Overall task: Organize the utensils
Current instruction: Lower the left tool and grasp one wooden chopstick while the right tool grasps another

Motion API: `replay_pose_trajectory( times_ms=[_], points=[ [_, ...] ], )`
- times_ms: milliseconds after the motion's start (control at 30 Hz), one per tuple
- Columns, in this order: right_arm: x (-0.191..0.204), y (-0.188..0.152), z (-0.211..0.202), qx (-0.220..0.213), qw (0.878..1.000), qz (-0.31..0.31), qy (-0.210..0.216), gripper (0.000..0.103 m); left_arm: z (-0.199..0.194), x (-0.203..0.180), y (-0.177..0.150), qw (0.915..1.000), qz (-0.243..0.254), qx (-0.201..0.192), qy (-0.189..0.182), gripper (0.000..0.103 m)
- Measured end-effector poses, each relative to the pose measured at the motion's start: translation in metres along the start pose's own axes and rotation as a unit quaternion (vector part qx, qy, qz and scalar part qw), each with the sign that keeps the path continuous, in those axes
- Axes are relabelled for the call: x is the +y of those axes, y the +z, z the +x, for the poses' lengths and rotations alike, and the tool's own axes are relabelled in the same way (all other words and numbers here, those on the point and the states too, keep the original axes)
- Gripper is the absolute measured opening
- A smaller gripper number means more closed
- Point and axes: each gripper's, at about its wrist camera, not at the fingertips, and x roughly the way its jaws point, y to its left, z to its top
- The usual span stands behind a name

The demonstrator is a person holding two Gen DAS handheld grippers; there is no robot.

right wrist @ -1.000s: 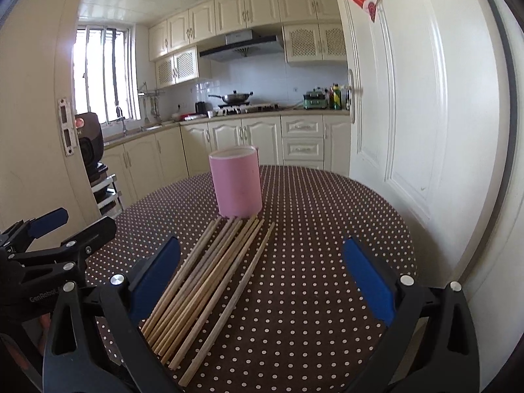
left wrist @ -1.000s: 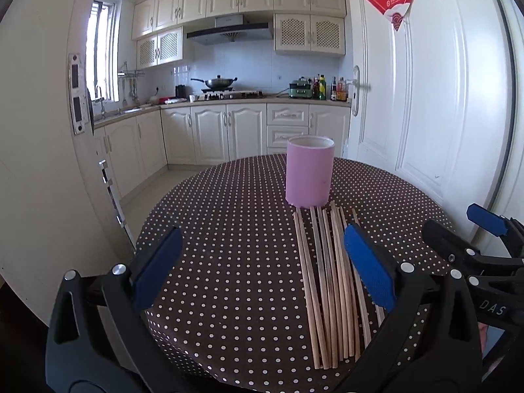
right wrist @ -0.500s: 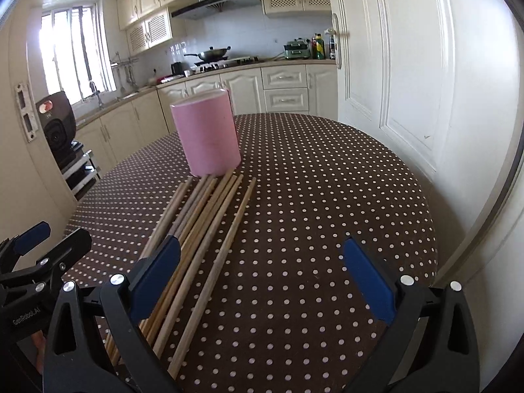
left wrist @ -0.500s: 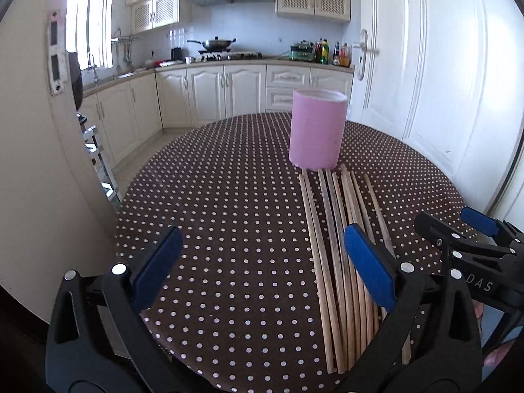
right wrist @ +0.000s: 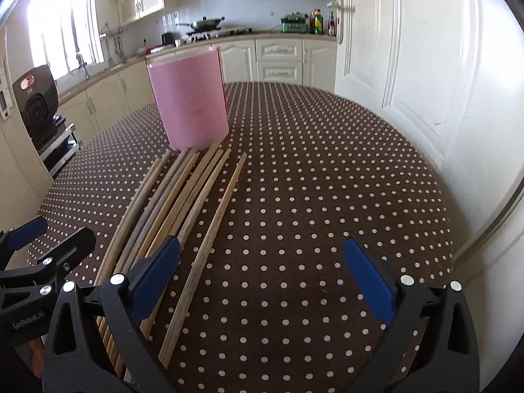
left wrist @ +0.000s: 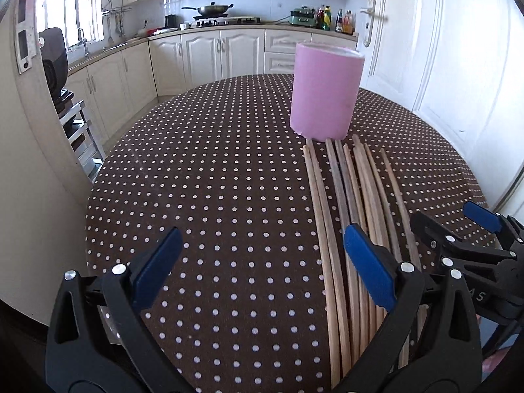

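Note:
Several wooden chopsticks (left wrist: 347, 196) (right wrist: 183, 203) lie side by side on the brown polka-dot table (left wrist: 213, 180) (right wrist: 311, 180), their far ends at the foot of a pink cylindrical holder (left wrist: 326, 95) (right wrist: 190, 98). My left gripper (left wrist: 262, 262) hovers open over the table's near edge, its right finger above the chopsticks' near part. My right gripper (right wrist: 262, 262) is open too, its left finger over the chopsticks. Each gripper also shows at the edge of the other's view: the right gripper (left wrist: 471, 229) and the left gripper (right wrist: 49, 235). Nothing is held.
A white door (left wrist: 442, 65) and wall stand close to the table's right side. Kitchen cabinets and a counter (left wrist: 213, 42) run along the back. A black appliance on a rack (right wrist: 36, 108) sits to the left, beside a white wall.
Both grippers have moved forward and lower toward the table. The holder and chopsticks loom larger. Both stay open; nothing on the table has moved.

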Motion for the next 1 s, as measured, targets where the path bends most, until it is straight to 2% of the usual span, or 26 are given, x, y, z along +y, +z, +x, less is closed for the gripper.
replay_pose_trajectory(
  times_ms=[200, 433, 567, 1000],
  points=[
    [-0.002, 0.006, 0.008, 0.02, 1.0, 0.007, -0.013, 0.096, 0.016, 0.001, 0.008, 0.9996, -0.006, 0.027, 0.005, 0.097],
    [-0.005, 0.007, 0.015, 0.046, 0.999, 0.01, -0.023, 0.096, 0.037, 0.008, 0.018, 0.9961, -0.025, 0.082, -0.021, 0.097],
    [-0.003, 0.008, 0.017, 0.048, 0.999, 0.001, -0.02, 0.096, 0.041, 0.015, 0.024, 0.9958, -0.037, 0.083, -0.011, 0.097],
    [0.01, 0.013, 0.026, 0.054, 0.998, -0.007, -0.025, 0.096, 0.053, -0.004, 0.03, 0.9959, 0.008, 0.088, 0.017, 0.097]
  ],
)
